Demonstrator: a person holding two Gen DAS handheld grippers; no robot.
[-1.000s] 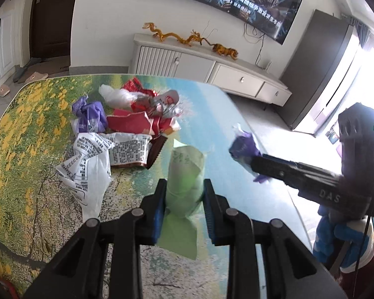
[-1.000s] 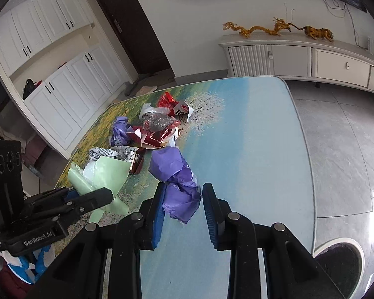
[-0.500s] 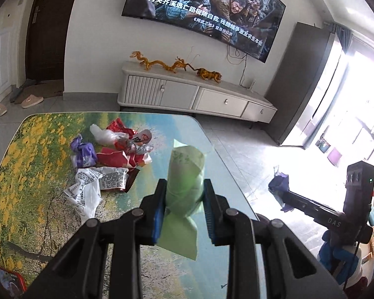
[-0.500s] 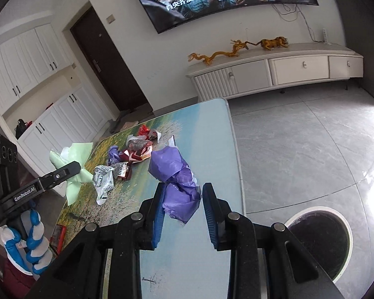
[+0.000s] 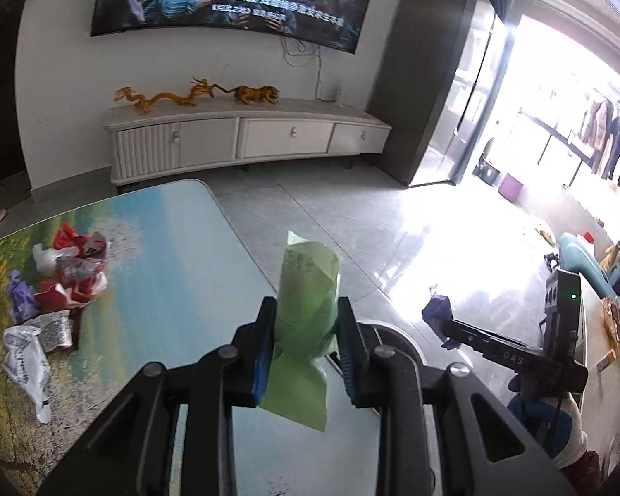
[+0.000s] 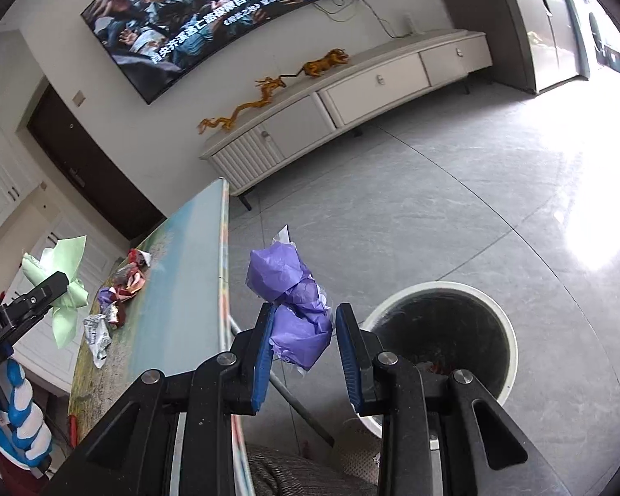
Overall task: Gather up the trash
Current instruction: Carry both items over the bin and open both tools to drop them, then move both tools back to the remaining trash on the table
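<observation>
My left gripper (image 5: 306, 347) is shut on a pale green paper wrapper (image 5: 306, 301), held over the table's right edge. My right gripper (image 6: 304, 349) is shut on a crumpled purple paper wad (image 6: 293, 297), out past the table edge and just left of a round white-rimmed bin (image 6: 446, 330) on the floor. In the left wrist view the right gripper (image 5: 438, 318) shows at the right with the purple wad (image 5: 436, 310). In the right wrist view the left gripper (image 6: 60, 285) shows at the left with the green wrapper (image 6: 64, 285). More trash (image 5: 62, 285) lies on the table (image 5: 177, 256).
The pile holds red wrappers (image 5: 78, 248), a purple scrap (image 5: 20, 301) and a printed white bag (image 5: 25, 355). A white TV cabinet (image 5: 244, 140) stands at the far wall beyond grey floor tiles. A striped blue-and-white gloved hand (image 6: 12, 417) holds the left gripper.
Both grippers have swung right, away from the trash pile, carrying their pieces. The right one has passed the table edge and the bin has come up beside it.
</observation>
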